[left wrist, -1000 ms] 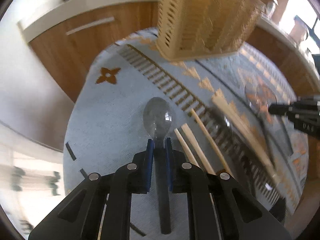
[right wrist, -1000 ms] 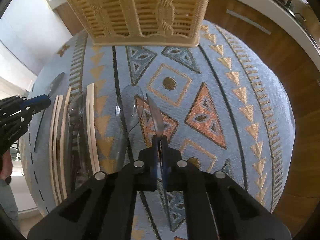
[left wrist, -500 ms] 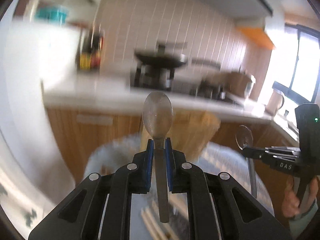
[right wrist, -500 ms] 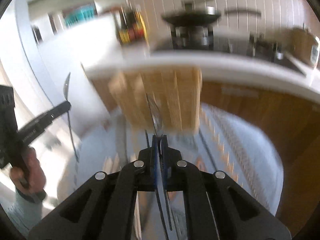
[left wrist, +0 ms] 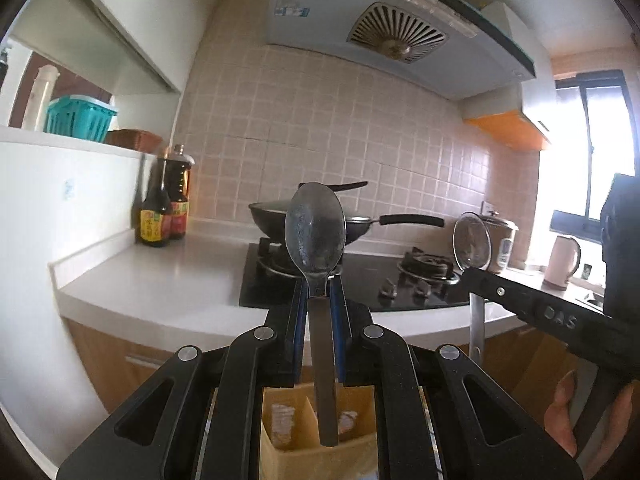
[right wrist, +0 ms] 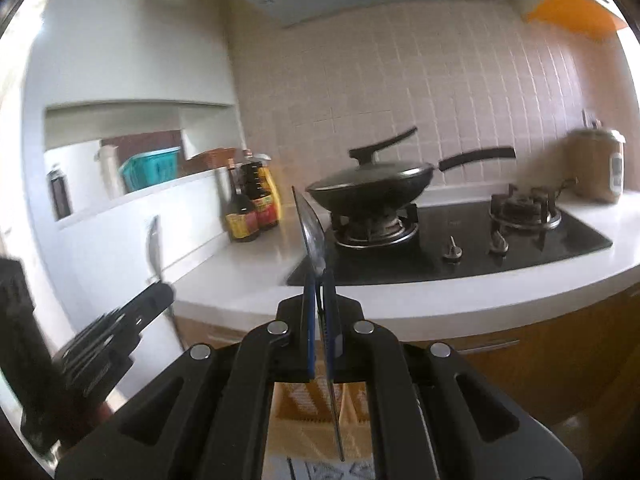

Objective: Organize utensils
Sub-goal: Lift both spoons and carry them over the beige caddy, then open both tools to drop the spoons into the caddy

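**Steel spoons raised over the holder, handles down**

Steel now stands upright against a kitchen backdrop: a second ago both cameras looked down at a patterned blue cloth strewn with chopsticks and cutlery, and today's view is tiled wall (left wrist: 360,128), range hood (left wrist: 396,36), white counter (left wrist: 160,276) and a lidded black wok (right wrist: 372,186) on the gas hob (right wrist: 460,236). Both grippers have lifted clear of the table and tipped to the vertical. Below them, seen between the arms of each tool, sits the tan slatted utensil holder (left wrist: 292,440), its inner divider visible from the left wrist (it stood at the far end of the cloth a second ago, so it has been closed in on).

The left gripper (left wrist: 319,304) is clamped on the neck of the left spoon (left wrist: 316,232), bowl up and facing the lens, handle hanging down towards the holder's opening. The right gripper (right wrist: 320,304) is pinched tight on the right spoon (right wrist: 312,232), seen edge-on, its thin handle pointing down at the holder as well. Each tool shows in the other's view, well apart.

Judged from this, pick-up is done and the drop is next: both handles look roughly lined up over compartments, though which compartment each will enter cannot be told. Neither spoon touches the holder yet.
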{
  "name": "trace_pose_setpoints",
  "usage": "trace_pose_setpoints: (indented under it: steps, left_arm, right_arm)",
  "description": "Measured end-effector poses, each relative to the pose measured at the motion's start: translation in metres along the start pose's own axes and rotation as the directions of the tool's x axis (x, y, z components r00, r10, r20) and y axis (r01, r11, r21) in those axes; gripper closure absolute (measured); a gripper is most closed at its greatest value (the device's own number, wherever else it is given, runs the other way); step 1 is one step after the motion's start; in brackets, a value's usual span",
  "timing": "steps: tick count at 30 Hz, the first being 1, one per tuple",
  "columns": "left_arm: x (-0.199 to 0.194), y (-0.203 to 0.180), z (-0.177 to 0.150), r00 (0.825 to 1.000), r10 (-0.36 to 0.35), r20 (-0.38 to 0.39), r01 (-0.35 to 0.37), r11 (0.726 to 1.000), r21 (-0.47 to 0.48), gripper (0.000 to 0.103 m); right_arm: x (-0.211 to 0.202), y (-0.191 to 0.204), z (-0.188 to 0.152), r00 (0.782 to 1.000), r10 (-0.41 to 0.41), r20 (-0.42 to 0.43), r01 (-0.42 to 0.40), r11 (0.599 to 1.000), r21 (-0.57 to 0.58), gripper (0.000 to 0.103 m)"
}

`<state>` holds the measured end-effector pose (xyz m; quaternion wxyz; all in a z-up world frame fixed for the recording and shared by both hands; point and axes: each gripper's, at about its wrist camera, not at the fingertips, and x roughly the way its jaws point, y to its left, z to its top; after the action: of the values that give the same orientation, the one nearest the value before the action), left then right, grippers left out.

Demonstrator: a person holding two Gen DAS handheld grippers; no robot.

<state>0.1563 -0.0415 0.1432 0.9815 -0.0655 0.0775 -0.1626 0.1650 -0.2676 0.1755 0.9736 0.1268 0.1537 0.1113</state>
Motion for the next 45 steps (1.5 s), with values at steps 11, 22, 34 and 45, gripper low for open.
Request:
trace_pose_setpoints:
  steps: [11,22,34,45]
  left_arm:
    - [0.041,0.021,-0.033,0.995,0.1,-0.026,-0.1,0.995,0.025,0.094]
    - [0.035,0.031,-0.058,0.994,0.081,-0.073,-0.08,0.997,0.007,0.079]
    - [-0.039,0.043,-0.039,0.994,0.013,-0.104,-0.017,0.999,-0.043,0.056]
    - [-0.074,0.053,-0.033,0.881,-0.108,-0.461,0.032,0.985,-0.17,0.056]
  right_arm:
    - [0.065,-0.032,-0.04,0.999,-0.018,-0.045,0.02,0.998,0.056,0.101]
    - [0.048,-0.032,-0.074,0.997,-0.046,-0.058,0.049,0.997,0.051,0.1]
    - [-0.033,-0.019,-0.076,0.987,-0.053,-0.152,0.047,0.998,-0.043,0.06]
    - [-0.077,0.023,-0.08,0.884,-0.142,-0.446,0.059,0.979,-0.196,0.043]
